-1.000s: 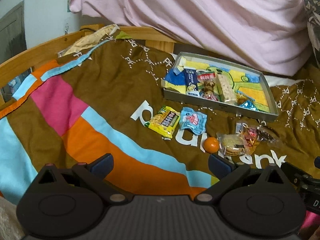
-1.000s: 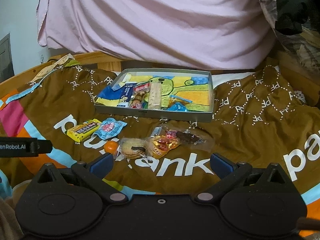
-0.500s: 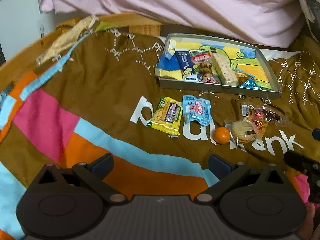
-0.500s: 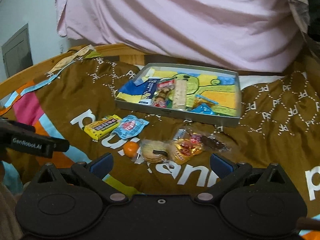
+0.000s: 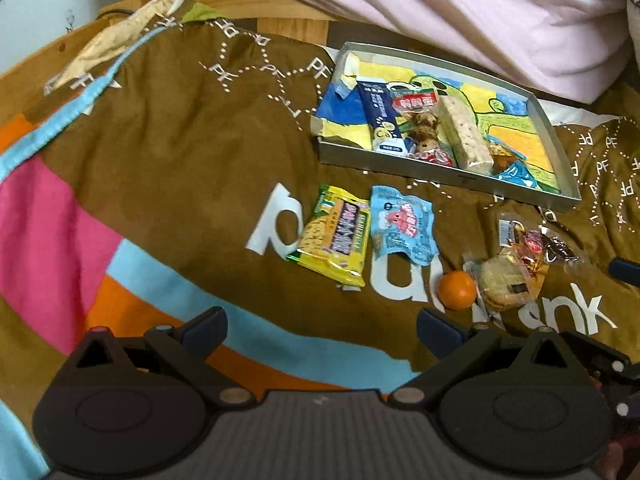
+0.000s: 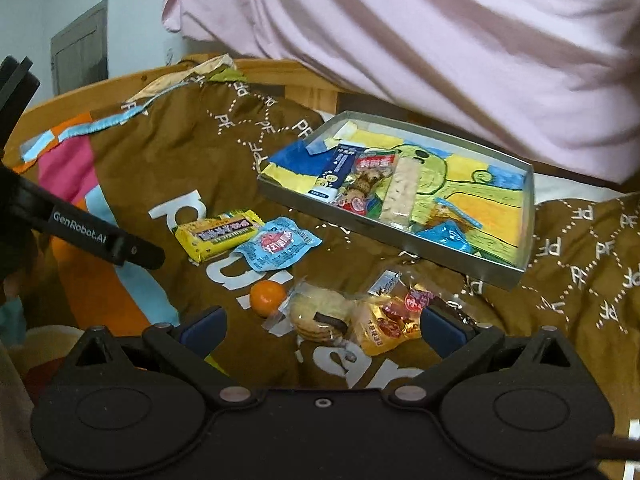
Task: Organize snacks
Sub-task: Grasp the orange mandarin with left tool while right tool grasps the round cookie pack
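Observation:
A grey tray (image 5: 436, 168) (image 6: 360, 224) with a yellow and green drawing holds several wrapped snacks. In front of it on the brown blanket lie a yellow packet (image 5: 336, 236) (image 6: 218, 234), a light blue packet (image 5: 402, 224) (image 6: 276, 250), a small orange (image 5: 457, 290) (image 6: 267, 298), a wrapped cookie (image 5: 502, 284) (image 6: 318, 314) and a clear bag of sweets (image 5: 536, 242) (image 6: 394, 320). My left gripper (image 5: 322, 326) is open and empty, below the yellow packet. My right gripper (image 6: 322, 326) is open and empty, with the cookie between its fingertips.
The brown blanket (image 5: 180, 140) with pink, orange and blue stripes covers the bed. A wooden bed frame (image 6: 80, 96) runs behind it. A pink sheet (image 6: 400, 32) hangs at the back. The left gripper's arm (image 6: 80, 232) shows at the left of the right wrist view.
Both grippers have moved forward and down toward the loose snacks. The snacks and tray look larger and have not moved on the blanket. Both stay open.

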A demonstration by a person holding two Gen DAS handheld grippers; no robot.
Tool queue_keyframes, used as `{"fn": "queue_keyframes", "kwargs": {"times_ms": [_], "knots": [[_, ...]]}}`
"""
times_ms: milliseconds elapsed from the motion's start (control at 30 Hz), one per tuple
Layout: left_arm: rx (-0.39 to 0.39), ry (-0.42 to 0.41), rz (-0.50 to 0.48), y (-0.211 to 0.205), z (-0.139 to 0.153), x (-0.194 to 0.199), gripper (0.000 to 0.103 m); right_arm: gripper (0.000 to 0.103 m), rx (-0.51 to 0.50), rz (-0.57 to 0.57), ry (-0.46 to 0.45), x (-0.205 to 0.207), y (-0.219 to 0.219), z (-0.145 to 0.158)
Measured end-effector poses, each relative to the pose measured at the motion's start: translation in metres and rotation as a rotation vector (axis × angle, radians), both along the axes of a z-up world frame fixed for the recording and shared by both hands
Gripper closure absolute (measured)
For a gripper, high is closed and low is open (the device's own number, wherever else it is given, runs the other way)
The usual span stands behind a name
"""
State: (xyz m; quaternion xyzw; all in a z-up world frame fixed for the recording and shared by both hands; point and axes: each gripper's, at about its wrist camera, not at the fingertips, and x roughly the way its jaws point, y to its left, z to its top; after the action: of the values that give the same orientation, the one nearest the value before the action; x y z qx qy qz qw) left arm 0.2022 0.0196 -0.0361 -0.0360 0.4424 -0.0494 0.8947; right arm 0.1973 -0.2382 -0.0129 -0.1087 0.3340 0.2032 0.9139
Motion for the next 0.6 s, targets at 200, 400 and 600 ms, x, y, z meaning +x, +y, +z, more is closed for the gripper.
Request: {"fn": "queue_keyframes", "kwargs": {"times_ms": [200, 400, 600], "knots": [[-0.023, -0.014, -0.094, -0.018, -0.006, 0.005, 0.0, 0.001, -0.031, 0.099, 0.009, 0.024, -0.008, -0.007], [-0.068, -0.045, -0.232, -0.042, -0.009, 0.013, 0.0, 0.003, -0.086, 0.259, -0.011, 0.034, -0.009, -0.021], [-0.087, -0.051, -0.305, -0.056, -0.017, 0.026, 0.001, 0.01, -0.083, 0.306, 0.016, 0.05, -0.008, -0.036]]}}
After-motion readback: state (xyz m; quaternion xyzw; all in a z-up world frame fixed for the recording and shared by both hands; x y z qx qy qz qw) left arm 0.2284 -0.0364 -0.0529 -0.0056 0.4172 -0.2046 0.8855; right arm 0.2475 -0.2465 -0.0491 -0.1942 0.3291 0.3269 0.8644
